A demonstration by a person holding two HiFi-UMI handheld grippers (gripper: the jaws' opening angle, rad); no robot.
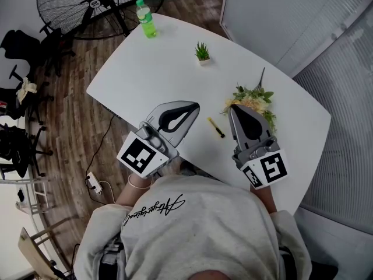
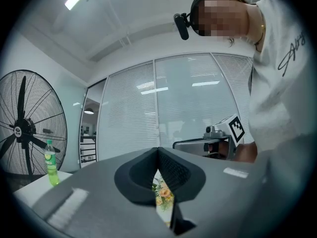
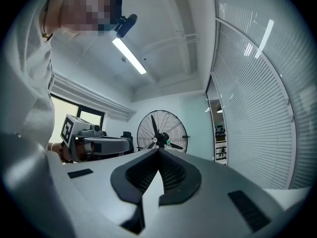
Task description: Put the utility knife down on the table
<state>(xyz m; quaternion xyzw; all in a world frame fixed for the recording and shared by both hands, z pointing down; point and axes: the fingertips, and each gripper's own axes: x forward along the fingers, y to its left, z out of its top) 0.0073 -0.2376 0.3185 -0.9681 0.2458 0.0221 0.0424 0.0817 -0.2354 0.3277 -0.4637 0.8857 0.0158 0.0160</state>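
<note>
A slim yellow-and-black utility knife (image 1: 216, 127) lies flat on the white table (image 1: 157, 69), between my two grippers and touched by neither. To its left, my left gripper (image 1: 194, 105) hovers over the table's near edge, shut with nothing in it; its tips (image 2: 158, 148) meet in the left gripper view. On the knife's right, my right gripper (image 1: 232, 107) is also shut and empty, with its tips (image 3: 159, 149) pressed together. Each gripper view shows the other gripper held level across from it.
A bunch of flowers (image 1: 254, 101) lies just beyond the right gripper. A small potted plant (image 1: 202, 52) and a green bottle (image 1: 146, 18) stand farther back. A big floor fan (image 1: 99, 4) and black chairs (image 1: 23, 45) are off the table's left side.
</note>
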